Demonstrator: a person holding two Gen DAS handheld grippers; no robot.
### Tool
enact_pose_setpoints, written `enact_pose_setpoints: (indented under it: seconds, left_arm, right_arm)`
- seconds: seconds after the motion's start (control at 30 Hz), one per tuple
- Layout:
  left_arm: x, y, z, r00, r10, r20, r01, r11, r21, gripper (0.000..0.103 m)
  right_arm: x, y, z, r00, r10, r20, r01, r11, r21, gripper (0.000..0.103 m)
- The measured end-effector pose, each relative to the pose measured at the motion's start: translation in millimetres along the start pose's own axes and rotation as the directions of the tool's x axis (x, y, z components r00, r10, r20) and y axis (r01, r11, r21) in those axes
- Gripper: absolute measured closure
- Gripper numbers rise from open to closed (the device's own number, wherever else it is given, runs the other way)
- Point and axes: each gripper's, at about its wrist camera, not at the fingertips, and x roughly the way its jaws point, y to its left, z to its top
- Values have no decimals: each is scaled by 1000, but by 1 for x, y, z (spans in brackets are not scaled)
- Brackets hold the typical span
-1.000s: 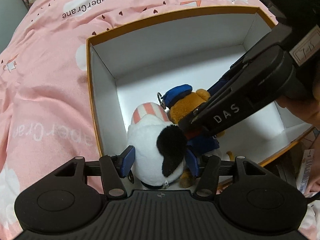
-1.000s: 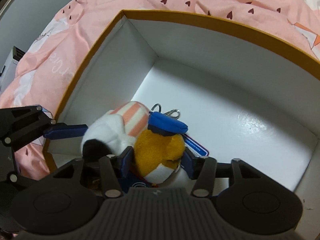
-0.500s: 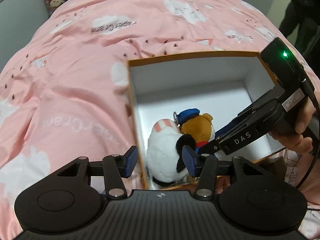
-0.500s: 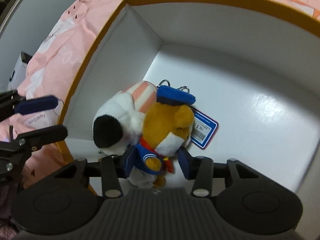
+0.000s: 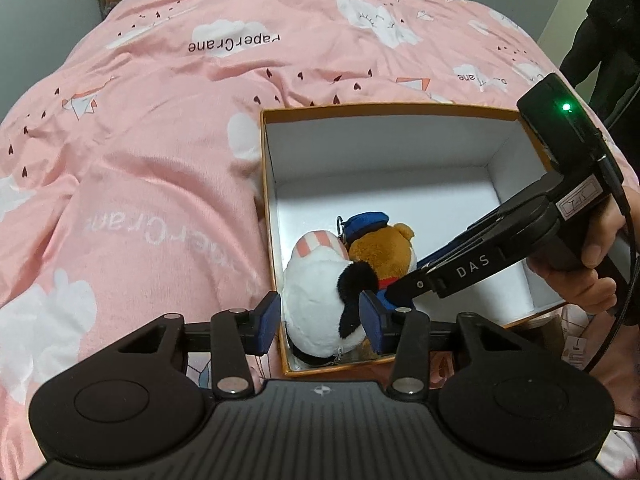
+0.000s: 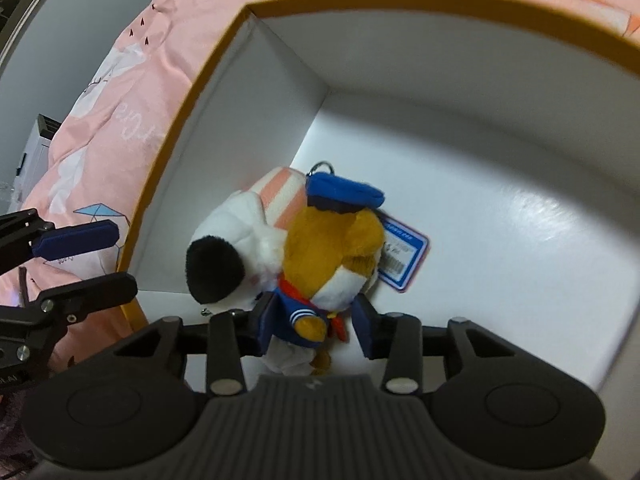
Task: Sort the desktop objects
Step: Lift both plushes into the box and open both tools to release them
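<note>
An open box with an orange rim (image 5: 384,109) (image 6: 400,0) and white inside lies on a pink bed. In its near left corner lie a white plush dog with a black ear (image 5: 320,300) (image 6: 232,240) and a brown plush bear in a blue cap and sailor suit (image 5: 380,244) (image 6: 332,248), side by side. My left gripper (image 5: 320,322) is open and empty, raised above the box's near corner. My right gripper (image 6: 316,322) is open, its fingers either side of the bear's body, just above the box floor. It shows in the left wrist view (image 5: 408,284) too.
The pink bedspread (image 5: 160,140) with cloud prints surrounds the box. A blue and white price tag (image 6: 400,256) lies by the bear. The rest of the box floor (image 6: 500,240) is bare white. A person in dark clothes (image 5: 600,40) stands at the far right.
My right gripper has opened and let go of the bear, which now lies in the box. My left gripper has pulled up and back, away from the white dog.
</note>
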Motion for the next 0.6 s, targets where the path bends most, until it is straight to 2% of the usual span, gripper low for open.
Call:
enact_pose_setpoints:
  seconds: [0.17, 0.37, 0.6]
  left_arm:
    - [-14, -10, -5, 1000, -4, 29, 4, 1000, 19, 52]
    - [-30, -22, -19, 999, 13, 44, -14, 1000, 15, 52]
    - [-41, -35, -36, 1000, 0, 30, -1, 1000, 15, 52]
  right_arm:
    - [-26, 12, -11, 997, -42, 65, 44, 998, -42, 59]
    - [-68, 40, -44, 977, -87, 193, 109, 988, -106, 59]
    - [-105, 58, -107, 967, -48, 249, 74, 993, -96, 59]
